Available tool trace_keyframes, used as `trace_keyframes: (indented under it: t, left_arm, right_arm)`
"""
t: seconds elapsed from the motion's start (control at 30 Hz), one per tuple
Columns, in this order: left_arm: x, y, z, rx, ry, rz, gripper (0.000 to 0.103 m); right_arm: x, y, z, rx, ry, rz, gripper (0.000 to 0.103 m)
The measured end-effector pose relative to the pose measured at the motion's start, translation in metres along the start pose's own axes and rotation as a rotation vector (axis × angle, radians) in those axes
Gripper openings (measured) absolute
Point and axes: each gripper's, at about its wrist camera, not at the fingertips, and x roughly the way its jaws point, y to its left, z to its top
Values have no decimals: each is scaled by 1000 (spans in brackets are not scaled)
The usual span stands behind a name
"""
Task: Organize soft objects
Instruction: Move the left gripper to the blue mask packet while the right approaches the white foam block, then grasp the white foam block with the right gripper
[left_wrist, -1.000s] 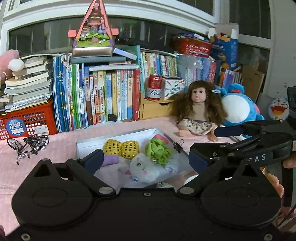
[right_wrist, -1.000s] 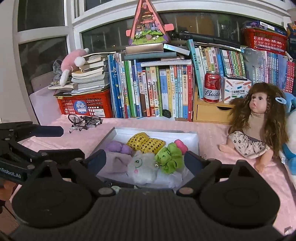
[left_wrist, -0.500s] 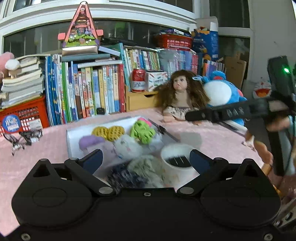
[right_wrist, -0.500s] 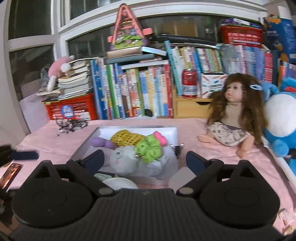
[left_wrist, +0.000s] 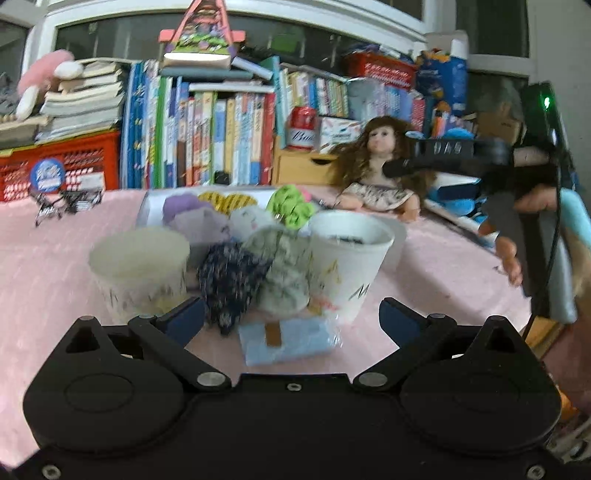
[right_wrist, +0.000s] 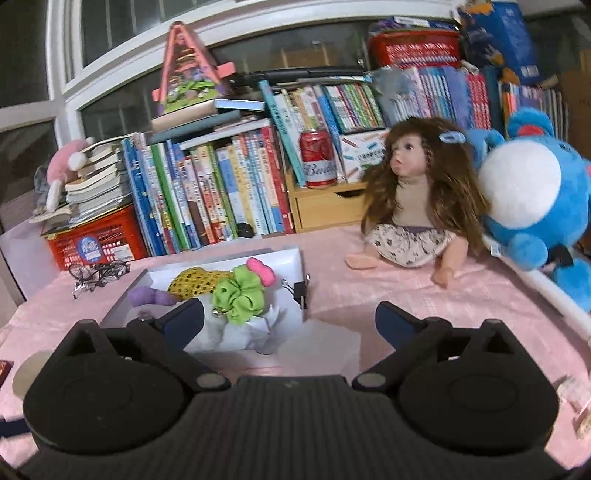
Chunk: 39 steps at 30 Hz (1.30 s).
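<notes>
Your left gripper (left_wrist: 291, 314) is released, nothing between its jaws, above a dark blue floral cloth (left_wrist: 231, 277) and a pale cloth (left_wrist: 284, 266) lying between two paper cups (left_wrist: 140, 269). Your right gripper (right_wrist: 290, 319) is opening, unloaded, near the white tray (right_wrist: 291, 258) holding the green scrunchie (right_wrist: 240, 291).

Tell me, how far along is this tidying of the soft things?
Some looks done: a green scrunchie, a yellow spotted piece and a white plush already lie in the white tray. Nothing is in hand: the left tool is open and the right tool is opening, both empty. Left over: a dark floral scrunchie and a pale one between two paper cups.
</notes>
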Motion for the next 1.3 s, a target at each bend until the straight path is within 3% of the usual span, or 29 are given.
trace_keyframes:
  t: [0.3, 0.87, 1.3]
  left_arm:
    - [32, -11, -24, -91, -9, 149, 101]
    - [73, -21, -31, -50, 48, 184, 101]
    - [80, -25, -35, -8, 39, 200, 101]
  right_arm:
    - [18, -14, -7, 30, 25, -30, 103]
    - [59, -19, -13, 46, 128, -69, 103]
    - [73, -18, -18, 48, 171, -78, 103]
